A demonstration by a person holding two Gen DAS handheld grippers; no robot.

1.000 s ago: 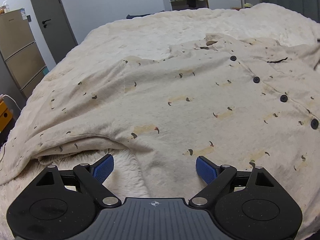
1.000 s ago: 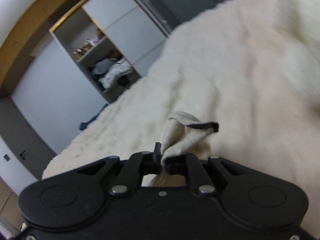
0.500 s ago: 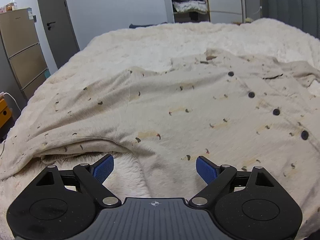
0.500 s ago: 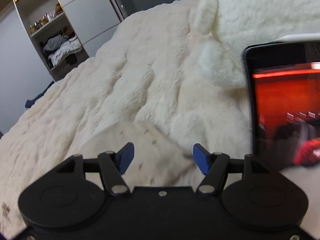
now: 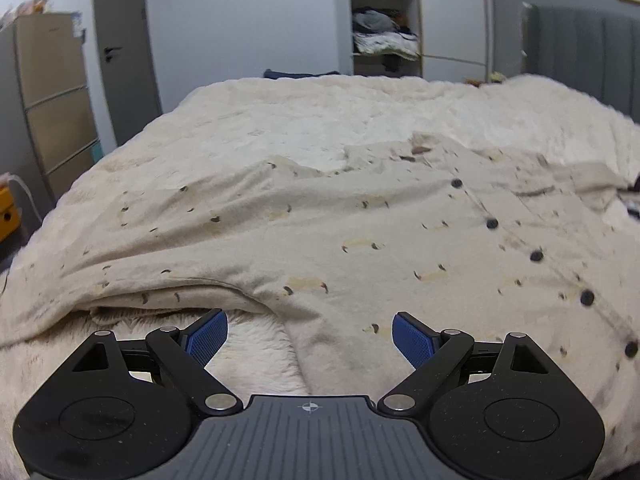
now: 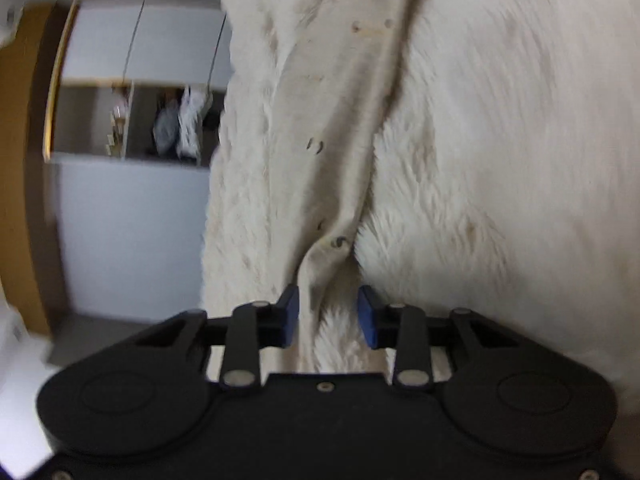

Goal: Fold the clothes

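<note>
Shirt (image 5: pixel 360 232) lies spread on the bed (image 5: pixel 320 104), buttons running away rightward; left gripper (image 5: pixel 308 334) gapes at its near hem, right gripper (image 6: pixel 328 312) half-open astride a sleeve (image 6: pixel 344 128).

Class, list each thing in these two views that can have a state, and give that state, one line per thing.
Shirt: spread flat on the bed, buttoned.
Left gripper: jaws open, empty.
Right gripper: jaws open, a fold of cloth between them.
Door: closed.
Blanket: spread over the bed.

Shirt (image 5: pixel 360 216): beige, small brown dog print, dark buttons. Blanket (image 6: pixel 500 120): white fleece. Tongs' pads (image 5: pixel 412 338): blue.
</note>
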